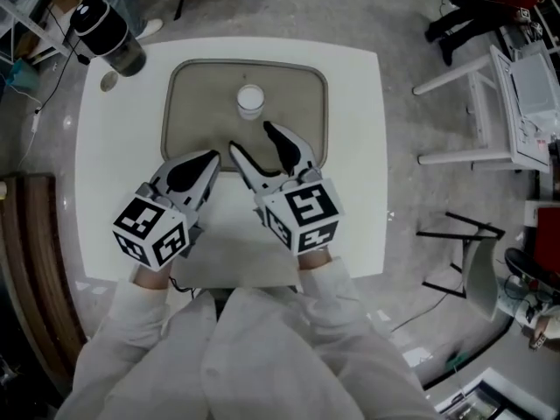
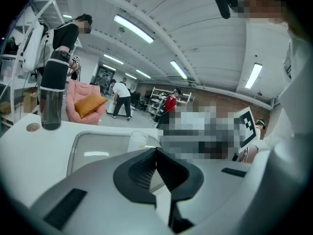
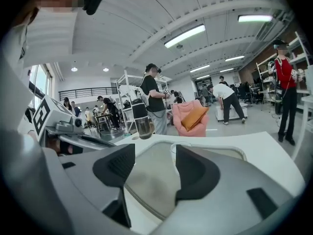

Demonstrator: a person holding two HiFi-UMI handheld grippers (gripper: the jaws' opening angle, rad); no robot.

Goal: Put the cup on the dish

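A small white cup (image 1: 250, 101) stands upright on the far middle of a grey-beige rectangular dish (image 1: 188, 103) on the white table (image 1: 354, 129). My right gripper (image 1: 252, 138) is open over the dish's near edge, just short of the cup, with nothing between its fingers. In the right gripper view the cup (image 3: 173, 150) shows past the right gripper (image 3: 154, 168), partly hidden by one finger. My left gripper (image 1: 214, 156) is shut and empty at the dish's near left edge. The left gripper view shows the left gripper (image 2: 156, 153), the cup (image 2: 137, 142) and the dish (image 2: 93, 151) ahead.
A dark bottle (image 1: 109, 33) stands at the table's far left corner, with a small round disc (image 1: 108, 81) beside it. A white rack (image 1: 490, 103) and a chair (image 1: 472, 261) stand to the right of the table, and a wooden bench (image 1: 26, 261) to the left.
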